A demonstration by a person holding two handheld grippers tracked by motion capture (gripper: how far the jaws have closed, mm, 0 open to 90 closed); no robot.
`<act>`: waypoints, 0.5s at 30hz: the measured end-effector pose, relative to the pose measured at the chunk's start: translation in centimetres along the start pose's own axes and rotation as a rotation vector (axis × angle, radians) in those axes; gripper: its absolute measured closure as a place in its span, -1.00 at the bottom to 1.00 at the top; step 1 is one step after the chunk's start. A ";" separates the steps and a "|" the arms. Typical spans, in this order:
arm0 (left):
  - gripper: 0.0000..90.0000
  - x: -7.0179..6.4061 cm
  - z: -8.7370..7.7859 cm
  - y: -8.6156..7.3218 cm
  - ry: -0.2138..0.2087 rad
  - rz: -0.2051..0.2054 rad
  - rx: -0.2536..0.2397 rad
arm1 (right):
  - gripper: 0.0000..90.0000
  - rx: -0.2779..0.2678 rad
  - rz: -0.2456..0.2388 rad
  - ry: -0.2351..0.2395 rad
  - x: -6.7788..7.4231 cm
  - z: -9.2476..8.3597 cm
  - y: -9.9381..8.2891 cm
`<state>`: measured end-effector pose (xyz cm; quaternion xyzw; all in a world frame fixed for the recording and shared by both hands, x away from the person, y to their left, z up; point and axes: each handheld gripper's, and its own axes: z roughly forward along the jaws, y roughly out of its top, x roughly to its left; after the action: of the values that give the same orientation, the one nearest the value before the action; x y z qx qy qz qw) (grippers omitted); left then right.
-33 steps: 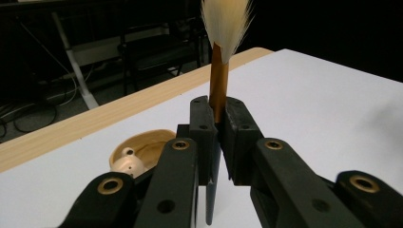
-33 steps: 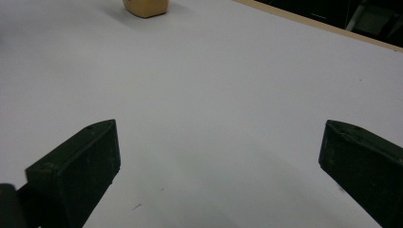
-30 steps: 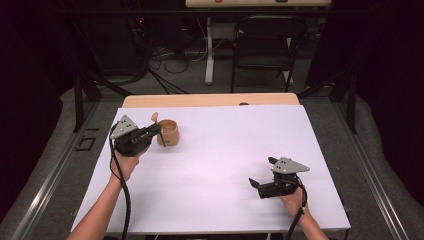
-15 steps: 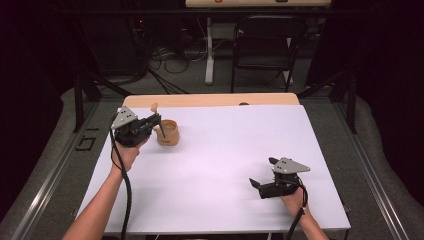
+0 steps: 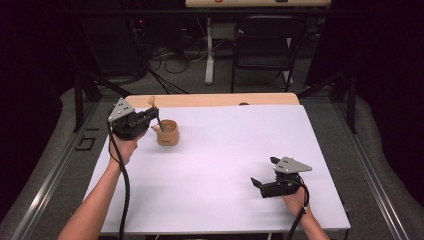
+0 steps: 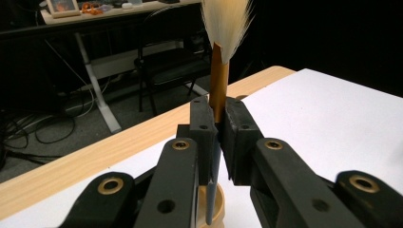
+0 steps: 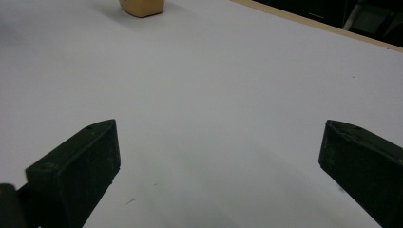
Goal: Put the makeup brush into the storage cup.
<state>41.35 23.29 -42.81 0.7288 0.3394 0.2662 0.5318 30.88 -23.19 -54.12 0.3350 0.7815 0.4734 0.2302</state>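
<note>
My left gripper (image 5: 154, 119) is shut on a brush (image 5: 151, 102) at the table's far left. The brush stands nearly upright, pale bristles on top. In the left gripper view the pads pinch its tan shaft (image 6: 219, 80), and its blue lower end drops toward the mouth of a small wooden cup (image 6: 216, 211). That cup (image 5: 168, 133) stands on the white table top (image 5: 225, 150), just right of the left gripper. My right gripper (image 5: 264, 171) rests open near the front right, nothing between its jaws (image 7: 218, 152); the cup (image 7: 141, 6) lies far ahead of it.
A bare wooden strip (image 5: 210, 100) runs along the table's far edge. Behind it stand a black chair (image 5: 262, 47) and a desk leg (image 5: 209, 50), with cables on the floor. The person's forearms enter from the bottom edge.
My left gripper has risen and drawn back a little, lifting the brush higher over the cup. The right gripper has stayed in place.
</note>
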 end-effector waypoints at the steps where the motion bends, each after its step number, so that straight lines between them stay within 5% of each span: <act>1: 0.86 0.0 0.1 0.1 -0.001 0.001 -0.001 | -1.00 0.000 -0.001 -0.002 0.0 0.0 0.0; 15: 0.86 0.6 0.8 1.3 0.015 0.019 -0.006 | -1.00 -0.004 -0.001 -0.006 -0.2 -0.2 0.0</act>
<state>42.56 23.02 -41.77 0.7283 0.3356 0.2776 0.5291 30.90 -23.44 -54.02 0.3357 0.7800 0.4737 0.2334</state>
